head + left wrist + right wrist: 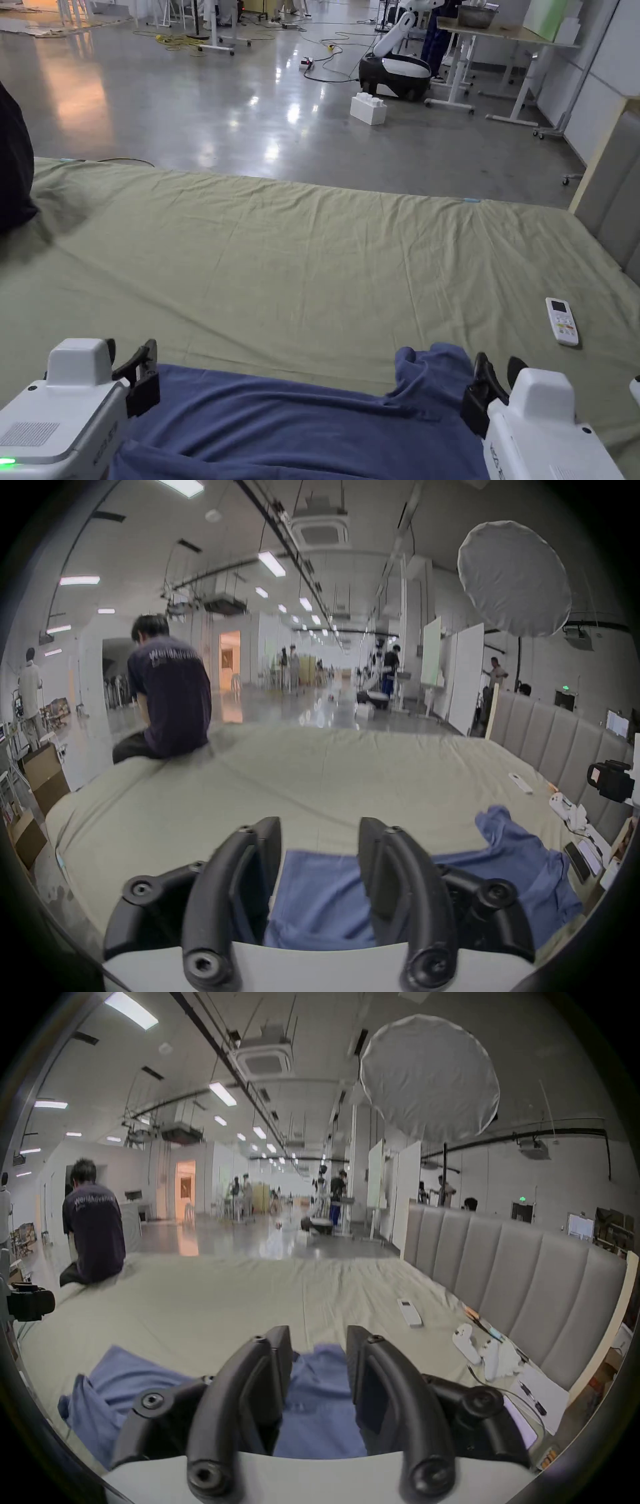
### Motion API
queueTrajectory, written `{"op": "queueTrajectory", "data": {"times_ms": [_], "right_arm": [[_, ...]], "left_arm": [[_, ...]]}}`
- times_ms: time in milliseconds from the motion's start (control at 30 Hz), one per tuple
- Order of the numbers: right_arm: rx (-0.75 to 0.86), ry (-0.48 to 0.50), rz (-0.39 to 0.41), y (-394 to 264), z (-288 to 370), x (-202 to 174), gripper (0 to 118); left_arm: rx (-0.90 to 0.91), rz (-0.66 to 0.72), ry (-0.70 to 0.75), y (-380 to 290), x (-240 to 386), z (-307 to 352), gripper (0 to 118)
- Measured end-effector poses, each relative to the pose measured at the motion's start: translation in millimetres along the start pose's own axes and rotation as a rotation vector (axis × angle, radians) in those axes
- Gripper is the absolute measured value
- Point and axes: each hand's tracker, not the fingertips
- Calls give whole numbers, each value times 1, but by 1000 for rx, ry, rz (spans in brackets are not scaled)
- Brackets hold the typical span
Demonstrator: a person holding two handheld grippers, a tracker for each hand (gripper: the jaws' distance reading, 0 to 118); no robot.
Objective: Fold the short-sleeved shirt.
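Note:
A blue short-sleeved shirt (281, 419) lies crumpled along the near edge of a bed covered with a pale green sheet (325, 250). My left gripper (131, 357) stands open at the shirt's left end. In the left gripper view the left gripper (320, 830) has its jaws wide apart, with the shirt (318, 895) showing low between them. My right gripper (498, 369) is open at the bunched right end. In the right gripper view the right gripper (318, 1335) also has blue cloth of the shirt (318, 1400) between its spread jaws. Neither gripper presses on the cloth.
A white remote control (562, 320) lies on the sheet at the right. A padded grey headboard (502, 1269) runs along the bed's right side, with small white items (474, 1348) near it. A person in a dark shirt (169, 694) sits on the far left corner.

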Motion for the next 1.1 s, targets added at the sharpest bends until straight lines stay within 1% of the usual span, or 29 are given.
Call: {"op": "queueTrajectory", "data": {"times_ms": [33, 67, 100, 133, 200, 233, 267, 300, 333, 367, 400, 433, 467, 533, 633, 800, 867, 933, 967, 1000, 1033, 1067, 1100], "right_arm": [[12, 7, -5, 3, -1, -3, 34], [32, 17, -12, 5, -2, -6, 31], [49, 28, -15, 7, -2, -8, 19], [59, 31, -16, 8, -3, -11, 10], [93, 22, -8, 11, -2, -17, 4], [152, 26, 26, 15, 0, -20, 1], [153, 21, 33, 16, 0, -22, 1], [129, 23, 7, 14, 0, -23, 0], [161, 24, 22, 15, 0, -24, 0], [153, 33, 4, 14, -1, -24, 0], [155, 27, 11, 14, -1, -26, 0], [179, 16, 43, 16, -1, -27, 0], [161, 29, 22, 15, -3, -27, 0], [157, 34, 22, 16, -6, -28, 0], [141, 35, 27, 14, -12, -28, 0], [75, 45, 15, 5, -27, -26, 0], [37, 44, 6, 0, -32, -23, 0], [13, 40, 16, -6, -37, -21, 0], [0, 37, 17, -9, -40, -19, 0], [-13, 33, 21, -11, -41, -18, 0], [-29, 28, 26, -14, -43, -16, 0], [-42, 24, 26, -18, -45, -13, 0], [-54, 21, 24, -21, -47, -11, 0]], "left_arm": [[28, -15, 2, 3, 3, 2, 31], [49, -33, -4, 4, 6, 4, 21], [51, -44, 2, 7, 8, 5, 16], [56, -47, -2, 9, 9, 6, 8], [76, -57, 0, 10, 13, 10, 2], [81, -61, -4, 11, 13, 11, 0], [94, -63, -14, 12, 13, 12, 0], [104, -60, -10, 12, 14, 13, 0], [97, -58, -14, 14, 13, 13, 0], [92, -54, -23, 16, 10, 12, 0], [86, -57, -14, 18, 9, 10, 0], [73, -56, -8, 18, 6, 7, 0], [63, -53, -13, 19, 2, 2, 0], [16, -36, -16, 20, -9, -10, 0], [-81, -18, -34, 18, -26, -39, 0], [-272, -36, -66, 7, -46, -109, 0], [-403, -38, -91, 0, -52, -144, 0], [-497, -39, -89, -6, -53, -170, 0], [-526, -35, -104, -10, -55, -184, 3], [-554, -34, -106, -13, -55, -195, 15], [-602, -31, -111, -17, -54, -206, 29], [-656, -29, -127, -21, -53, -218, 46], [-697, -32, -132, -24, -52, -226, 68]]}}
